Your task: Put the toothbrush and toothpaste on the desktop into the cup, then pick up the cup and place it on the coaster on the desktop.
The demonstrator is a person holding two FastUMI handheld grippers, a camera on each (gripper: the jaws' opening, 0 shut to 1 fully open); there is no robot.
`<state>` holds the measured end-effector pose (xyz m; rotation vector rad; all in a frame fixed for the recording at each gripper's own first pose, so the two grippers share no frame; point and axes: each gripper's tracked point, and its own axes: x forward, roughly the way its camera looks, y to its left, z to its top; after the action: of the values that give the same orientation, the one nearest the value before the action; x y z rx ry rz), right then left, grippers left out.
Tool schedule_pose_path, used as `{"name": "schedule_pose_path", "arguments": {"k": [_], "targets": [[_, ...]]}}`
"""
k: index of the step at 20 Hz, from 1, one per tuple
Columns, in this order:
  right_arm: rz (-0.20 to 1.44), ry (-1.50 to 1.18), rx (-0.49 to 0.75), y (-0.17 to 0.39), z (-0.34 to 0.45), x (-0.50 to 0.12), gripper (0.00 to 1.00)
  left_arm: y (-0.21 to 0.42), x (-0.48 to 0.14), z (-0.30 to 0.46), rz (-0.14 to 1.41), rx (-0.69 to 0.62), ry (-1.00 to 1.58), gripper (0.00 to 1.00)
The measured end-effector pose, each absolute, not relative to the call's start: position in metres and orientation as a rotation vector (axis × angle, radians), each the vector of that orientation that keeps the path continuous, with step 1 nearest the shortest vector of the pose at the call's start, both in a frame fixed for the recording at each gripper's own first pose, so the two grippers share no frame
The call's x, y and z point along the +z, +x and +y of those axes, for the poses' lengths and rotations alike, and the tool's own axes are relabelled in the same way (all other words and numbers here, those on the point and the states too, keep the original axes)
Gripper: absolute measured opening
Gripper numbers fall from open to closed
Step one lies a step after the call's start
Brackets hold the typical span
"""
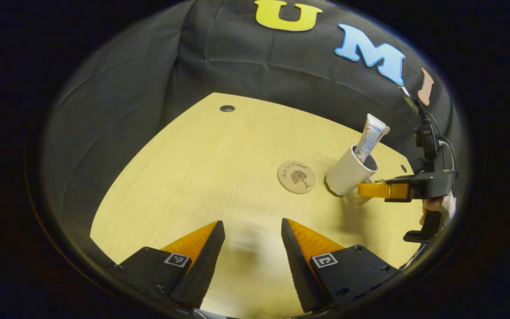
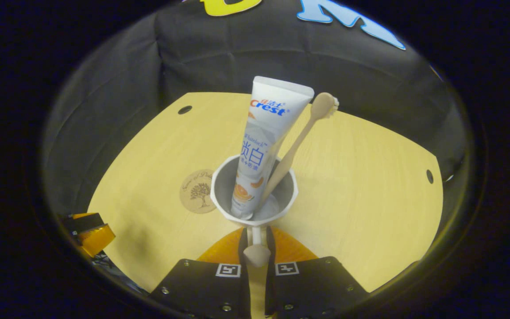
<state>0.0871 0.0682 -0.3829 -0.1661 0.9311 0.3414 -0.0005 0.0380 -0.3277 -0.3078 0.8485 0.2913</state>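
Observation:
A white cup (image 2: pixel 287 195) holds the toothpaste tube (image 2: pixel 264 137) and a beige toothbrush (image 2: pixel 299 141), both leaning up out of it. My right gripper (image 2: pixel 255 234) is shut on the cup's handle, right in front of its camera. In the left gripper view the cup (image 1: pixel 345 175) leans just right of the round wooden coaster (image 1: pixel 296 177), with the toothpaste (image 1: pixel 370 137) sticking out and the right gripper (image 1: pixel 365 189) at its side. I cannot tell whether the cup touches the table. My left gripper (image 1: pixel 253 241) hangs open over bare table, holding nothing.
The light wooden table (image 1: pixel 202 177) has cable holes at its far corners (image 1: pixel 227 108) and ends at the black cloth wall. A hand (image 1: pixel 436 206) holds the right gripper at the far right. The coaster (image 2: pixel 198 191) lies left of the cup; the left gripper (image 2: pixel 89 232) is lower left.

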Motion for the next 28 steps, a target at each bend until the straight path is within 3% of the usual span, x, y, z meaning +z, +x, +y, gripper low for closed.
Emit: {"name": "schedule_pose_path", "arguments": {"k": [6, 16, 20, 21, 28], "targets": [[0.910, -0.174, 0.408, 0.095, 0.127, -0.380, 0.13, -0.033, -0.327, 0.008, 0.856, 0.338, -0.311, 0.85], [0.906, -0.272, 0.424, 0.111, 0.127, -0.396, 0.13, -0.065, -0.312, 0.009, 0.853, 0.446, -0.349, 0.84], [0.913, -0.262, 0.412, 0.111, 0.127, -0.400, 0.14, -0.063, -0.314, 0.010, 0.852, 0.447, -0.359, 0.84], [0.916, -0.253, 0.412, 0.111, 0.126, -0.400, 0.23, -0.063, -0.314, 0.009, 0.850, 0.443, -0.361, 0.84], [0.899, -0.207, 0.404, 0.106, 0.122, -0.384, 0.25, -0.038, -0.309, 0.002, 0.834, 0.377, -0.298, 0.85]]}}
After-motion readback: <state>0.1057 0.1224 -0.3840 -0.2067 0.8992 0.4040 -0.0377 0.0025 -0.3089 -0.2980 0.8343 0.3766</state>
